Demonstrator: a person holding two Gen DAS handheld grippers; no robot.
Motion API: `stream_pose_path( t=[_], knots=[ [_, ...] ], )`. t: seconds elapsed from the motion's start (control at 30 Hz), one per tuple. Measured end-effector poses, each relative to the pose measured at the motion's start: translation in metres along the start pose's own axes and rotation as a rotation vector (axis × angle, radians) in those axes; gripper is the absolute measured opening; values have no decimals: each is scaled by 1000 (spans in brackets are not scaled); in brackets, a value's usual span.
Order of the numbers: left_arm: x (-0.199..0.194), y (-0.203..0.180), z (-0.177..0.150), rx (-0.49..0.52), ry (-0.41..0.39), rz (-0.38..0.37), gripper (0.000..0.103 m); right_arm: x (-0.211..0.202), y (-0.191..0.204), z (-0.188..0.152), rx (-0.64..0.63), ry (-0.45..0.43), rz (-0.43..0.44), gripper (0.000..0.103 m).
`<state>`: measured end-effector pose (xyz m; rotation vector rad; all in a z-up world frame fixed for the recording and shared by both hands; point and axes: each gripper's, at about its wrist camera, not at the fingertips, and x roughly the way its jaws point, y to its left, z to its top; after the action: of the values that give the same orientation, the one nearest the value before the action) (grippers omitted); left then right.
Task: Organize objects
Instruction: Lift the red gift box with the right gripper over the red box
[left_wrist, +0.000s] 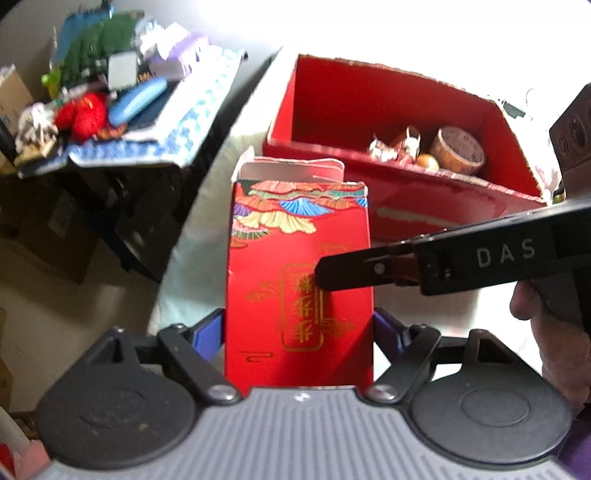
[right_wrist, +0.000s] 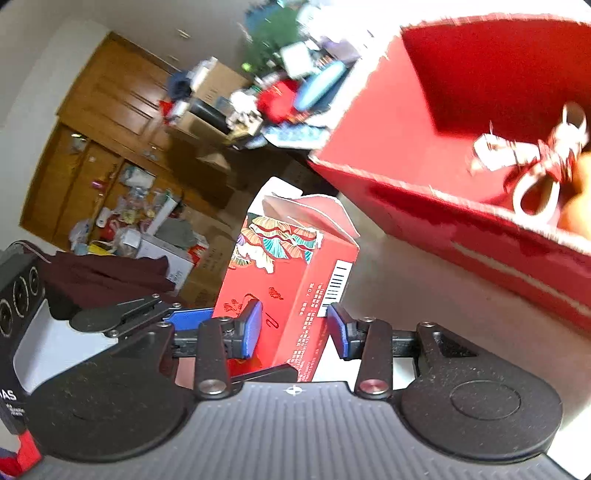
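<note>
You have one small red carton (left_wrist: 299, 280) at centre frame and one large open red box (left_wrist: 369, 110) at upper right, holding one round tin (left_wrist: 461, 149) and one yellow ball (left_wrist: 428, 161).

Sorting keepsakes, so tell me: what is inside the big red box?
Inside the big red box: a round woven container, shiny foil-wrapped pieces and a small golden ball. Its near wall hides anything lower.

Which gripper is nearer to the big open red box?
Right, though not by much. The right gripper reaches in from the side of the big red box, closing on the small red carton. The left gripper clamps that carton from the near side.
</note>
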<state>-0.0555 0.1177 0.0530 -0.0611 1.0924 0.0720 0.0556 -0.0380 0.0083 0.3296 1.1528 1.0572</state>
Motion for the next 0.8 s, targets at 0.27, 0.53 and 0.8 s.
stream_pose_path(
  t=[0.27, 0.53, 0.8],
  knots=[
    [-30, -20, 36, 90, -149, 0, 81, -41, 11, 14, -46, -210, 1, 43],
    [-24, -48, 89, 200, -274, -64, 81, -79, -3, 39, -6, -401, -79, 43],
    [15, -58, 136, 251, -305, -151, 81, -80, -23, 61, 17, -493, -210, 43]
  ],
)
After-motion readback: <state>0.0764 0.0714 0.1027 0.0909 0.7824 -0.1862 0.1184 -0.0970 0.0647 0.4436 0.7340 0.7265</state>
